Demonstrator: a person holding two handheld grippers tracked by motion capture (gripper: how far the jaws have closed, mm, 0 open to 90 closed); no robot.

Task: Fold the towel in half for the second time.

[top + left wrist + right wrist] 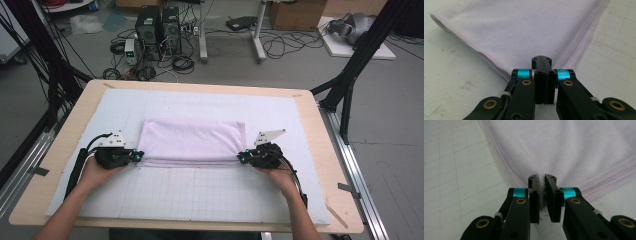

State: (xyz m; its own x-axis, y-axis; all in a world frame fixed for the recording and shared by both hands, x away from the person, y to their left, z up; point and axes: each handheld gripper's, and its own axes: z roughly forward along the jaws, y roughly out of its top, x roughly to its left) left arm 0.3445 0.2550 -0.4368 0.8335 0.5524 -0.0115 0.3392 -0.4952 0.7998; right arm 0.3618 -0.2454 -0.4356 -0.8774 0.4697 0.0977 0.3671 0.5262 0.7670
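Both forearms enter from the near edge of the wooden bench (60, 150), one black gripper in each hand. One folded pale lilac terry towel (192, 140) lies on the white gridded mat (200, 195) mid-bench. Left gripper (139, 156) fingers are pressed closed on the towel's near left corner, which they hide. Right gripper (241, 158) fingers pinch the near right corner, a narrow gap between them.

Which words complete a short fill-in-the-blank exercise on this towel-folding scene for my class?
1. The folded towel is pale ____.
2. The left gripper is ____ on a towel corner.
3. The right gripper has a small ____ between its jaws, with towel cloth in it.
4. The towel lies on a white mat marked with a ____.

Missing words: lilac; shut; gap; grid
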